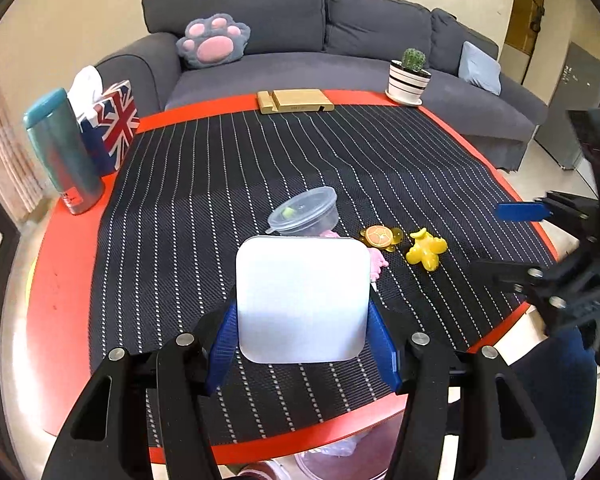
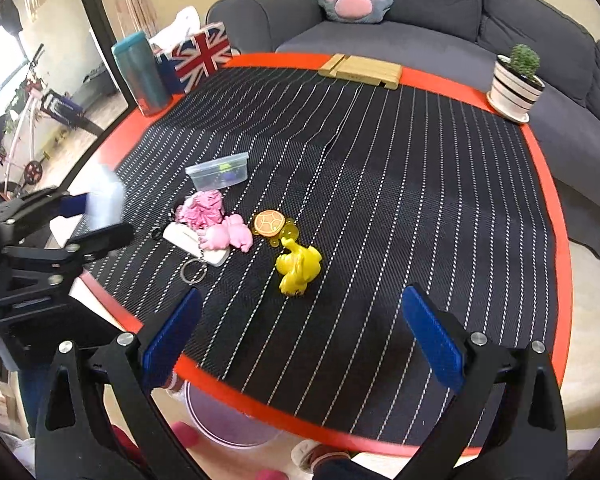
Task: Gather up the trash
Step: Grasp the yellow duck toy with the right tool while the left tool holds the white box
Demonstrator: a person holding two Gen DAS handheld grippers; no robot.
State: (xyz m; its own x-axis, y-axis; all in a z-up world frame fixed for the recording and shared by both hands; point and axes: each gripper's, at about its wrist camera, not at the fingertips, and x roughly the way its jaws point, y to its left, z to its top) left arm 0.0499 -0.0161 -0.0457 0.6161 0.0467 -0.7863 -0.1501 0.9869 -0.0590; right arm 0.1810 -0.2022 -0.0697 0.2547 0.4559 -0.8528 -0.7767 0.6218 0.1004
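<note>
The left gripper (image 1: 303, 332) clamps a white square box (image 1: 302, 299) at lower centre of its view. The right gripper (image 2: 300, 332) hangs spread and empty – crumpled pink paper (image 2: 205, 207) lies left of centre on the striped mat (image 2: 400, 200), beside a lidded plastic cup (image 2: 218, 171).

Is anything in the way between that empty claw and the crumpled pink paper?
Yes. Between the open right gripper and the crumpled pink paper lie pink toys and a white key fob with its ring, right against the paper's near side.
</note>
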